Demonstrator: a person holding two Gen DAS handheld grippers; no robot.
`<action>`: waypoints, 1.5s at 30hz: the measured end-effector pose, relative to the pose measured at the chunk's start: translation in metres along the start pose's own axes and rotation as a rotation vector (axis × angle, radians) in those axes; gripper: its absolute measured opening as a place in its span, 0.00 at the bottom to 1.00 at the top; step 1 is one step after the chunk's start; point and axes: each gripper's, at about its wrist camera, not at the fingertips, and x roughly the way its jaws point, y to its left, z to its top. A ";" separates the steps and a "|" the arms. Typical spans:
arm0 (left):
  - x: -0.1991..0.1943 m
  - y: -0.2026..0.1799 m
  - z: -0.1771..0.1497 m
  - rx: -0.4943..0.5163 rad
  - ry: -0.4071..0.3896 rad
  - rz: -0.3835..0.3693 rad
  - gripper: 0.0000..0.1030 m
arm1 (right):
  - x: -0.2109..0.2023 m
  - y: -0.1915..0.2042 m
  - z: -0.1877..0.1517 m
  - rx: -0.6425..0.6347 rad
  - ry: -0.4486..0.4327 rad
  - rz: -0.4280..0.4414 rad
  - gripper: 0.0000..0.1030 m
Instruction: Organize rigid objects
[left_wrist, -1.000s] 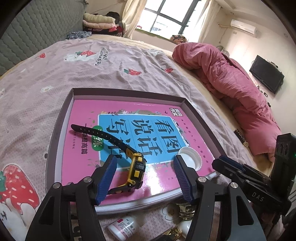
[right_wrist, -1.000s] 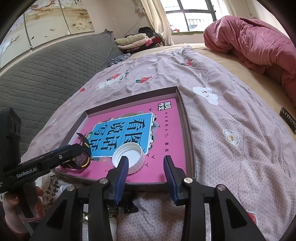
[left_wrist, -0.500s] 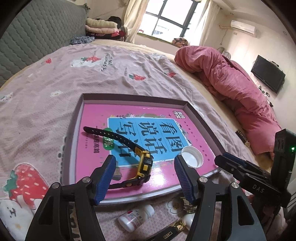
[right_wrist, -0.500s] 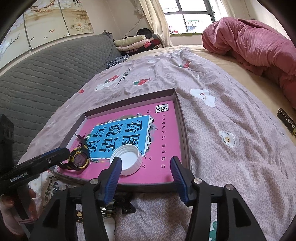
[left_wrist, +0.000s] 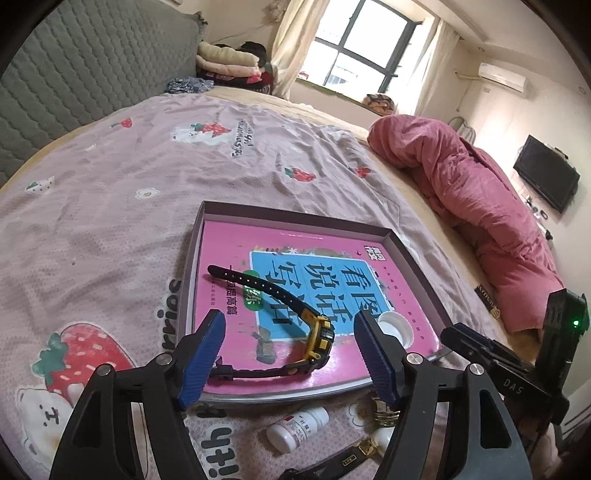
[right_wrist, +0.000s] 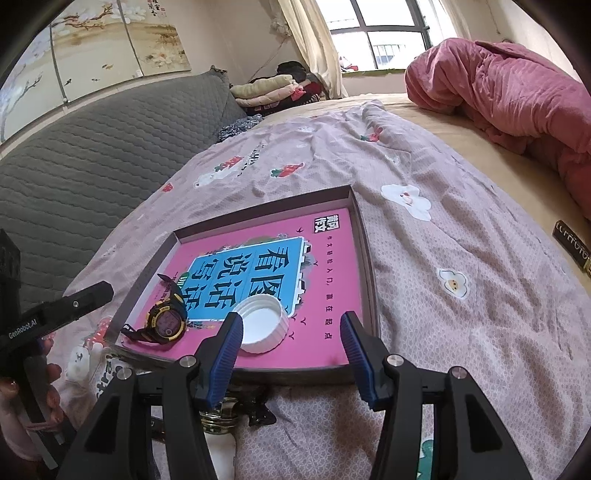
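Note:
A shallow box tray (left_wrist: 295, 216) (right_wrist: 365, 254) with a pink book cover inside lies on the bed. A black and yellow watch (left_wrist: 314, 338) (right_wrist: 164, 321) and a white cap (left_wrist: 393, 328) (right_wrist: 262, 325) lie in it near the front edge. My left gripper (left_wrist: 290, 354) is open and empty, held above the tray's front edge over the watch. My right gripper (right_wrist: 291, 350) is open and empty, just before the tray's front edge beside the cap. A white pill bottle (left_wrist: 297, 428) lies on the bedsheet in front of the tray.
A gold-topped small bottle (left_wrist: 384, 415) (right_wrist: 218, 415), a black clip (right_wrist: 260, 410) and a black strap item (left_wrist: 332, 461) lie before the tray. A pink duvet (left_wrist: 480, 206) (right_wrist: 517, 99) is heaped at the right. A grey headboard (right_wrist: 92, 147) stands left. A dark box (right_wrist: 572, 247) lies far right.
Both grippers have drawn back and up from the tray, both still open. The watch and the cap stay lying in the tray.

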 end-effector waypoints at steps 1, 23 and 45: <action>-0.001 0.000 0.000 -0.002 -0.001 0.002 0.72 | 0.000 0.000 0.000 -0.001 -0.001 0.002 0.53; -0.025 -0.002 -0.014 -0.003 0.013 0.018 0.72 | -0.024 0.004 -0.001 -0.025 -0.060 0.009 0.63; -0.043 -0.024 -0.056 0.029 0.084 0.026 0.73 | -0.049 0.014 -0.023 -0.048 -0.037 -0.014 0.63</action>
